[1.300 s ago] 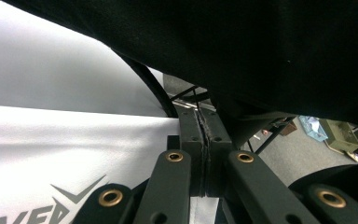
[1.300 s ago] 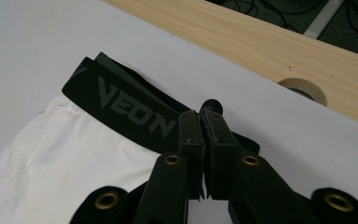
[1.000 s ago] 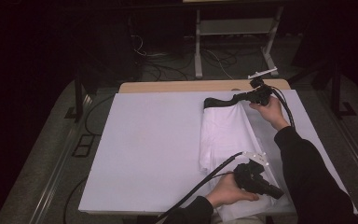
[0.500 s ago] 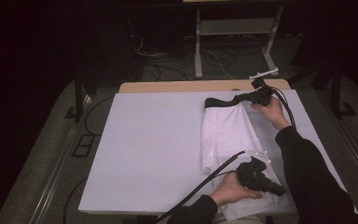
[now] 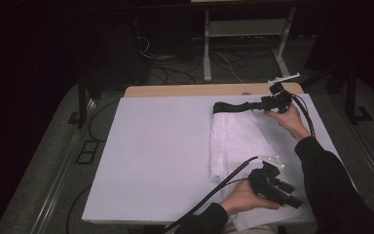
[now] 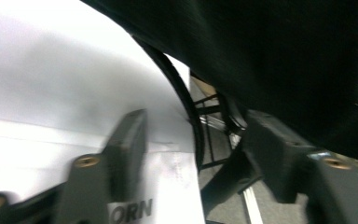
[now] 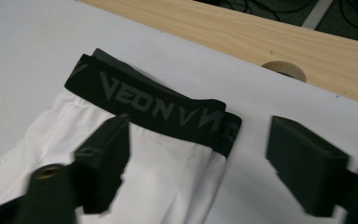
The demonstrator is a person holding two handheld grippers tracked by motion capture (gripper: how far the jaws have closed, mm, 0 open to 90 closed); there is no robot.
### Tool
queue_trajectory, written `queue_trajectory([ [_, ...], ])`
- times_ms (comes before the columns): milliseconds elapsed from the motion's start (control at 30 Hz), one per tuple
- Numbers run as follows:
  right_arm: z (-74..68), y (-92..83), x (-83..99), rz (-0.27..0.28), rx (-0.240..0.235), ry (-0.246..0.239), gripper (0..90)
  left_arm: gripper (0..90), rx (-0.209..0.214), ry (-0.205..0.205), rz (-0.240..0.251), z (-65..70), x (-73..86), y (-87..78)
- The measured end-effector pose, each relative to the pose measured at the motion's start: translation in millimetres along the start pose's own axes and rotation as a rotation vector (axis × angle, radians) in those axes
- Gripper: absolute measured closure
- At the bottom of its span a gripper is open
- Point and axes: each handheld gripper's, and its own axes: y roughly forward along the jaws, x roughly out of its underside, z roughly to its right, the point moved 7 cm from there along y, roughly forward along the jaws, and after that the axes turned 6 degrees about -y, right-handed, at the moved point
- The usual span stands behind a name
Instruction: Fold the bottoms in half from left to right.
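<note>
A white garment [image 5: 238,141] with a black lettered waistband [image 5: 231,107] lies folded lengthwise on the right half of the table. My right gripper [image 5: 264,104] is at the waistband's right end. Its jaws have just been opening and now stand wide; in the right gripper view the waistband [image 7: 158,105] and white fabric [image 7: 168,172] lie between and below them, untouched by the right gripper [image 7: 200,130]. My left gripper [image 5: 296,201] is at the garment's near end, its jaws also just opened. In the left gripper view white fabric [image 6: 74,149] lies under the left gripper [image 6: 196,121].
A white sheet [image 5: 151,156] covers the table, with a strip of bare wood [image 5: 185,90] and a round hole [image 7: 284,70] along the far edge. A metal stand [image 5: 207,53] and cables sit on the floor behind. The left gripper's cable [image 5: 214,195] trails off the front edge.
The right gripper has drawn back slightly to the right from the waistband's end. The left gripper stays at the near end. The garment lies where it was.
</note>
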Motion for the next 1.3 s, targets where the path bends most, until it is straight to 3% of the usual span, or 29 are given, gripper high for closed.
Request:
queue_trajectory([
  [67, -3.5, -3.9, 0.4, 0.006, -0.012, -0.002, 10.5, 25.6, -0.038, 0.0, 0.015, -2.3, -2.1, -4.6],
  [133, -6.4, -8.6, 0.3, 0.016, -0.011, -0.004, 1.7, 20.1, -0.044, 0.001, 0.031, -3.7, -3.9, -8.4],
  [300, -11.6, -22.2, -0.9, 0.053, -0.017, 0.005, 0.0, 12.0, -0.089, -0.003, 0.057, -10.3, -8.9, -20.0],
  [400, -14.7, -30.3, -1.8, 0.071, -0.013, -0.003, 0.0, 0.2, -0.114, -0.002, 0.049, -13.4, -9.9, -25.1],
  [733, -26.2, -44.4, -2.0, 0.101, -0.008, -0.019, 0.0, 0.0, -0.156, 0.027, 0.093, -18.0, -18.1, -47.5],
  [867, -29.8, -43.9, 0.6, 0.105, -0.013, -0.023, 0.0, 0.0, -0.191, 0.045, 0.103, -21.8, -20.8, -58.7],
  [1300, -35.9, -39.8, 7.4, 0.11, -0.002, -0.022, 0.0, 0.0, -0.289, 0.045, 0.147, -42.7, -30.1, -98.9],
])
